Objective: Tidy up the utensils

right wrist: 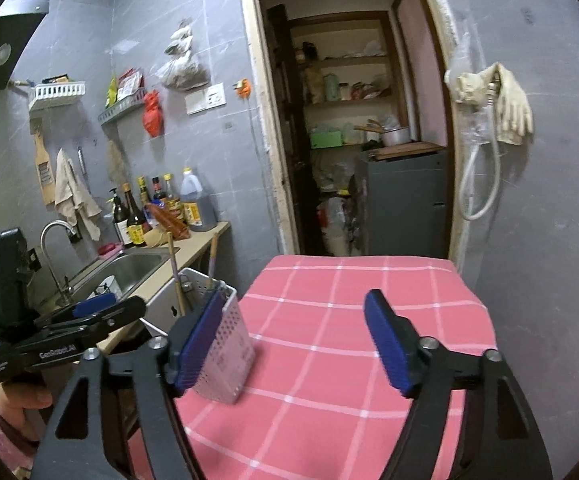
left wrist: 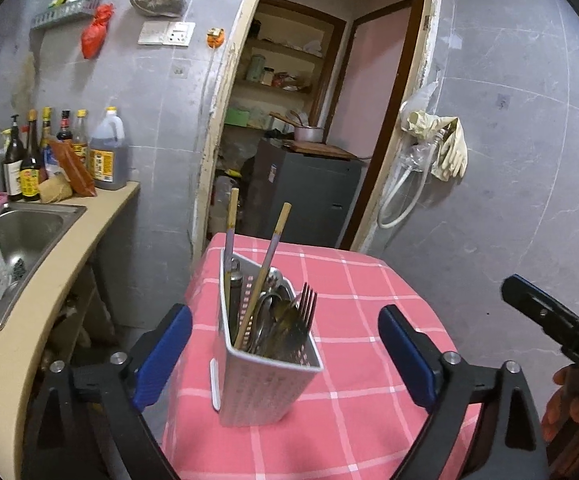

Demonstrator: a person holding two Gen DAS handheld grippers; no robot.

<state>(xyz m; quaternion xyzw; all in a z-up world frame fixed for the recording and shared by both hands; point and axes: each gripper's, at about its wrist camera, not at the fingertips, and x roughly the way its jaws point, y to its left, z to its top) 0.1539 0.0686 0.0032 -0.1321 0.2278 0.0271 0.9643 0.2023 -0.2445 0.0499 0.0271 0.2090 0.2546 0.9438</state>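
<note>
With both grippers gaping wide and gripping nothing, the utensil caddy (left wrist: 267, 344) is standing upright on the checked tablecloth (left wrist: 369, 300), centred ahead of the left gripper (left wrist: 285, 356), left of the right gripper (right wrist: 293, 344).

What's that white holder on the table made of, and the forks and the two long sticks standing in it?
The holder looks like matte white plastic; its walls are perforated with small holes. The forks seem to be polished metal, probably stainless steel, given their grey shine. The two chopsticks look like pale wood or bamboo with a purple band, though plastic is possible.
</note>
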